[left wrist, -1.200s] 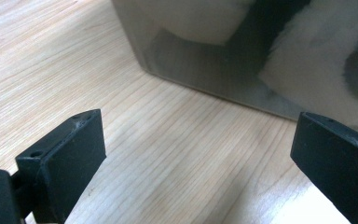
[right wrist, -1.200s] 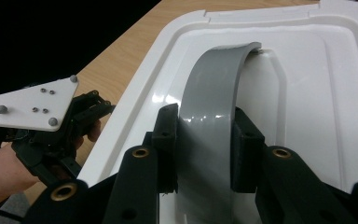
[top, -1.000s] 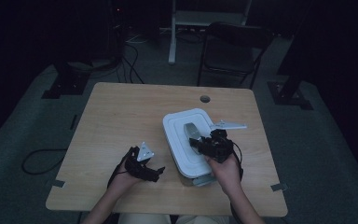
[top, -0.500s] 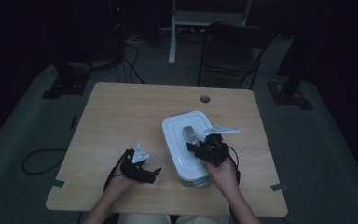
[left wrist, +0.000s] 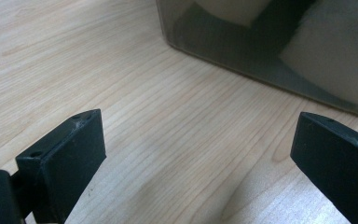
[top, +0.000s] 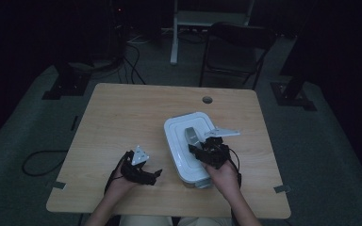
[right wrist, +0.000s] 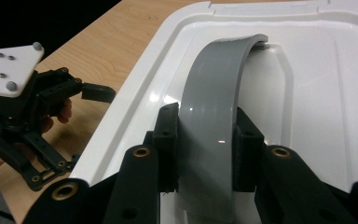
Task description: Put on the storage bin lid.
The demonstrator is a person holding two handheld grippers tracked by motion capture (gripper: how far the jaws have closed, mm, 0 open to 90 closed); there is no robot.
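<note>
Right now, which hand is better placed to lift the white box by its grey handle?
Right. The right gripper is already shut on the grey handle of the white box; the left gripper stands open over the table, beside the box.

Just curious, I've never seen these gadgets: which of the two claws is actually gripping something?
The right claw: its jaws pinch the grey handle on the white lid. The left claw sits open over bare table beside the box.

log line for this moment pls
right tool: shut on grey handle of white lid | left tool: open, empty, over table
</note>
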